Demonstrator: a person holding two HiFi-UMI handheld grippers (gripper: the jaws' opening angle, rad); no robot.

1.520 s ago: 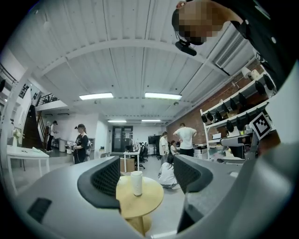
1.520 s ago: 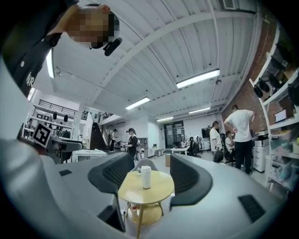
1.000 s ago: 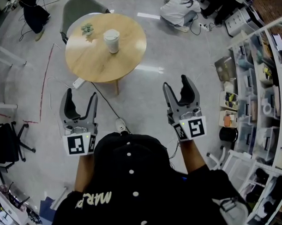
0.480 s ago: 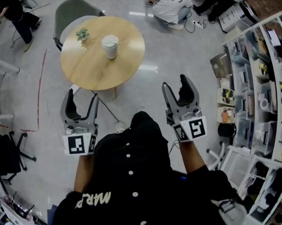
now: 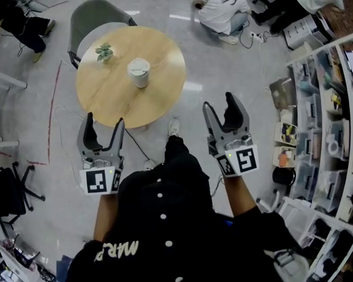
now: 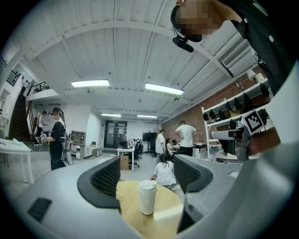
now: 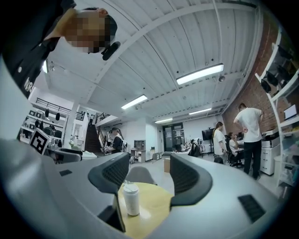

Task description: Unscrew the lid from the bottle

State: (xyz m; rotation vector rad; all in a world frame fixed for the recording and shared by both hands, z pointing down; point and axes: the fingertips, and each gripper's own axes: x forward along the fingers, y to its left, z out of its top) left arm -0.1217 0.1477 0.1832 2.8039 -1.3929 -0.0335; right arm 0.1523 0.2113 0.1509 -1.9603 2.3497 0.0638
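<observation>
Left arm pose: I hold the left tongs [image 5: 104, 122] low at my left side with the forearm stretched forward. The tips point ahead and the marker cube faces up.
Right arm pose: I hold the right tongs [image 5: 218, 104] at my right side, a little further forward than the left, with the tips tilted slightly to my right.
Left tongs state: released. The jaws stand wide apart with nothing between the pads.
Right tongs state: released. The gap is narrower than on the left, and nothing is gripped.
Bottle: the white bottle [image 5: 138, 72] stands upright on the round wooden bench [image 5: 103, 97], with the lid [image 5: 138, 65] still on. It is ahead of both tongs and well apart from them, right of the left tips and left of the right tips. Each gripper view frames it in the jaw gap, far beyond the pads.
Plant: a small plant [image 5: 103, 50] sits on the bench, left of the bottle.
Hidden: in the head view my torso covers my elbows and upper arms. In both gripper views the jaws cut off the bench's near edge. The join between lid and bottle is too small to make out.
</observation>
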